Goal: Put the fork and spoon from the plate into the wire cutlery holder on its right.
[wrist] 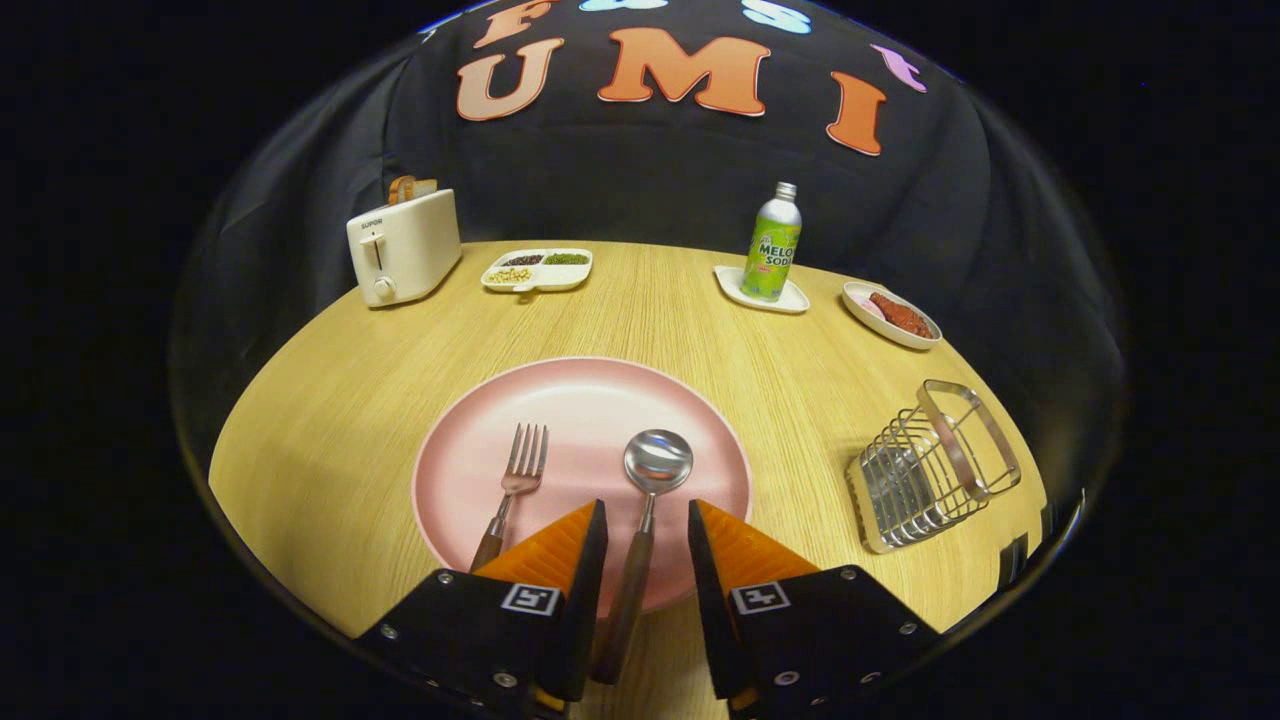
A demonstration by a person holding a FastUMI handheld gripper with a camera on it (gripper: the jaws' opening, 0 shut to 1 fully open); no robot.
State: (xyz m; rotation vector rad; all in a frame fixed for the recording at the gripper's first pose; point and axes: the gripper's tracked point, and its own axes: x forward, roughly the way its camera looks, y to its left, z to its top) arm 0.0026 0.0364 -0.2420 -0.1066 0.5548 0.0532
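A pink plate (590, 400) lies on the round wooden table just ahead of my fingers. On it rest a fork (516, 482) with a wooden handle, on the left, and a spoon (650, 490) with a wooden handle, on the right. My gripper (647, 520) is open, its fingers straddling the spoon's handle without touching it. The fork's handle runs past the outside of the left finger. A wire cutlery holder (930, 465) stands to the right of the plate, near the table's edge.
At the back of the table stand a cream toaster (403, 248) with bread in it, a divided dish (538, 270) of beans, a green soda bottle (773, 245) on a small white tray, and an oval dish (890, 315) with food.
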